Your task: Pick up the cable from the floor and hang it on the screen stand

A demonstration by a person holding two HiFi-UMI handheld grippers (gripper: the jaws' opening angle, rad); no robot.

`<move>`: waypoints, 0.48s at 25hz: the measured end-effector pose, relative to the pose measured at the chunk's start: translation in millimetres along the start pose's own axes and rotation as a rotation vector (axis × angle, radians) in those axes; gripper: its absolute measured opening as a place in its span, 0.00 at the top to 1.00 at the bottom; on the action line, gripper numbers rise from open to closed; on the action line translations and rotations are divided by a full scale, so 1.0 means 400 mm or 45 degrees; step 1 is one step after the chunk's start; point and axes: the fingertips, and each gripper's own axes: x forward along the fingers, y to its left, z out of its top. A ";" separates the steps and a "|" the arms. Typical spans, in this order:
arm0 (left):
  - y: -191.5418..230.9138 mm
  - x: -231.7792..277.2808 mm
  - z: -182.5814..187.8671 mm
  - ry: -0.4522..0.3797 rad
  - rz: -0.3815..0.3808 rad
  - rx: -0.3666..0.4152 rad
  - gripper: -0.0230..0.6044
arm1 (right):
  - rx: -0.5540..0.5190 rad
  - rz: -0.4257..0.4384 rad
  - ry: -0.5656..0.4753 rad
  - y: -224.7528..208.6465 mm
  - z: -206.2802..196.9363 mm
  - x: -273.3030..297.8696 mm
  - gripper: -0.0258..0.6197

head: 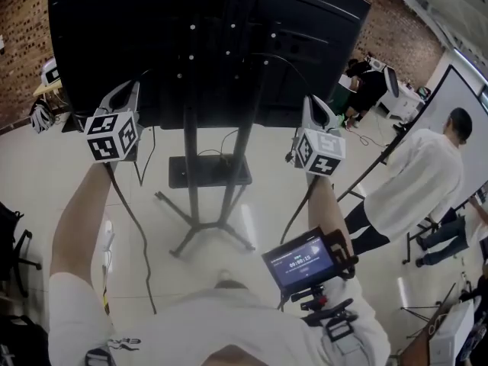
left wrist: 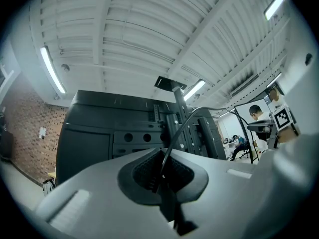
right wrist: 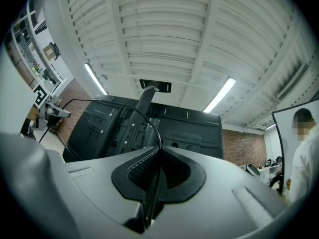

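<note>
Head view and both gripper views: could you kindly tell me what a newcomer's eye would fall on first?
The black back of the big screen fills the top of the head view, mounted on its stand. In front of it, the left claw and the right claw are each shut on a thin black cable, raised to screen height. A person in white stands at the right.

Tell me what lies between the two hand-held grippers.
In the head view, the screen stand's posts and the screen's dark back lie between the left hand-held gripper and the right hand-held gripper. The cable, pinched in both, runs across there too.
</note>
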 end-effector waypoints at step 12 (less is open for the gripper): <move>0.057 0.194 0.162 -0.115 0.092 0.059 0.96 | -0.002 0.023 -0.180 -0.073 0.105 0.246 0.92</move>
